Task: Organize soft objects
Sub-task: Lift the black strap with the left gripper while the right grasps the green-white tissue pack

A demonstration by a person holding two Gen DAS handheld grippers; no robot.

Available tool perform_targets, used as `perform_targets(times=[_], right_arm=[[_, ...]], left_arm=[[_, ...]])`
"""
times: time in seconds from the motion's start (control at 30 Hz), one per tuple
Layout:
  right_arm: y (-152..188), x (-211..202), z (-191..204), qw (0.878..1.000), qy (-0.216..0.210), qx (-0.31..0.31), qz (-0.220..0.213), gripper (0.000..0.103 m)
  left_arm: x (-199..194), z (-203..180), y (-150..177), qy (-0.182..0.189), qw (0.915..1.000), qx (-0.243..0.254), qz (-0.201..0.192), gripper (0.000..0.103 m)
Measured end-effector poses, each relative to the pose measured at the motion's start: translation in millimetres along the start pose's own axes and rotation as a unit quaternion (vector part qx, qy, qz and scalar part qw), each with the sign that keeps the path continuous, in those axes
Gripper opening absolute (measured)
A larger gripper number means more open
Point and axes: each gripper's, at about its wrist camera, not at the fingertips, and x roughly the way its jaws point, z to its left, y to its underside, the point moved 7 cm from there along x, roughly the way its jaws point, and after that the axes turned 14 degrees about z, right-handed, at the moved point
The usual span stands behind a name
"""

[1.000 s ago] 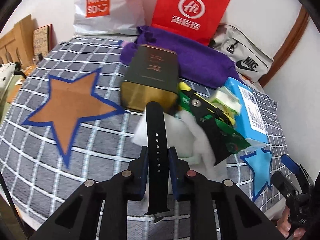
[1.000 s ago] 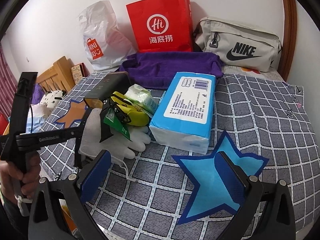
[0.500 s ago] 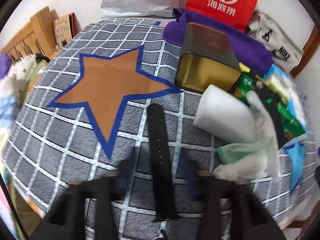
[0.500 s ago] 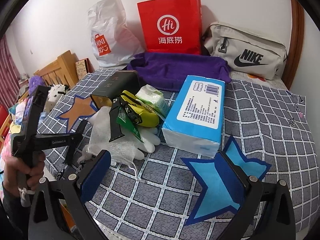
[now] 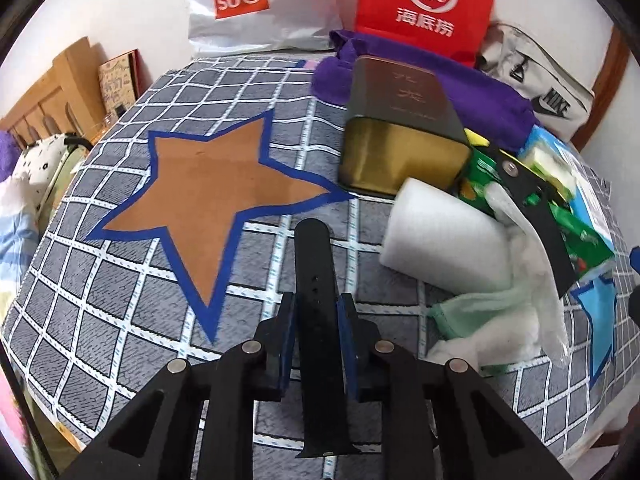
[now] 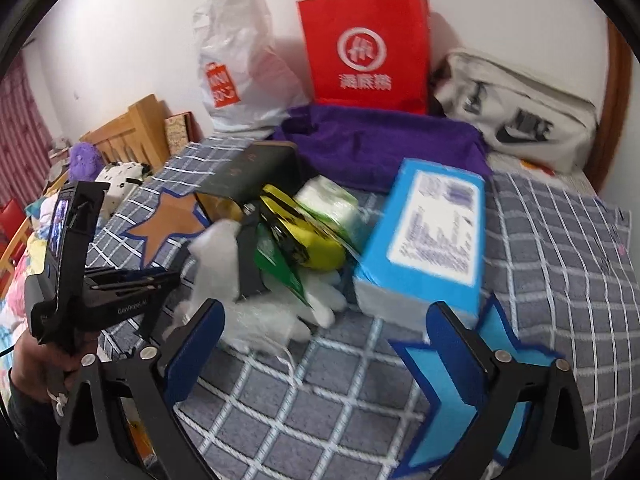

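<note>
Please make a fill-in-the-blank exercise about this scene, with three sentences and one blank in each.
1. The left hand-held gripper is shut on a black ____.
2. The star patch ahead of the strap is brown with a ____ border.
3. The red paper bag leans against the wall behind a ____ towel.

Missing words: strap; blue; purple

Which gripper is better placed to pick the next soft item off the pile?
Right. The right gripper is open and empty, facing the white gloves. The left gripper is shut on the black watch strap, beside the brown star.
</note>
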Motion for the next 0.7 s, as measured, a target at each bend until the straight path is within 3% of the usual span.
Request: perform_targets(times=[0.17,0.27,0.5,0.63,0.7], right_arm=[[-19,10,14,0.999,0.013,-0.045,0.001,0.081],[-21,21,18,0.997,0.021,-0.066,0.023,0.062],[-29,18,22,0.996,0.015,-0.083,0.015,0.06],[-51,8,11,0.997,0.025,-0.076,-0.016,0.061],[-64,15,3,0.997,0.035,-0.068,-0.01,0.063]], left_arm=[[1,9,-3,0.014,0.9999,-0.004,-0.003,0.02],[2,9,-5,0.019,0.9998,0.001,-0.005,0.02],[3,12,-12,0.036,0.9993,0.005,-0.01,0.02],[4,13,-13,0.044,0.9989,0.003,-0.012,0.02],[5,14,-15,0.048,0.9988,0.001,-0.012,0.02]])
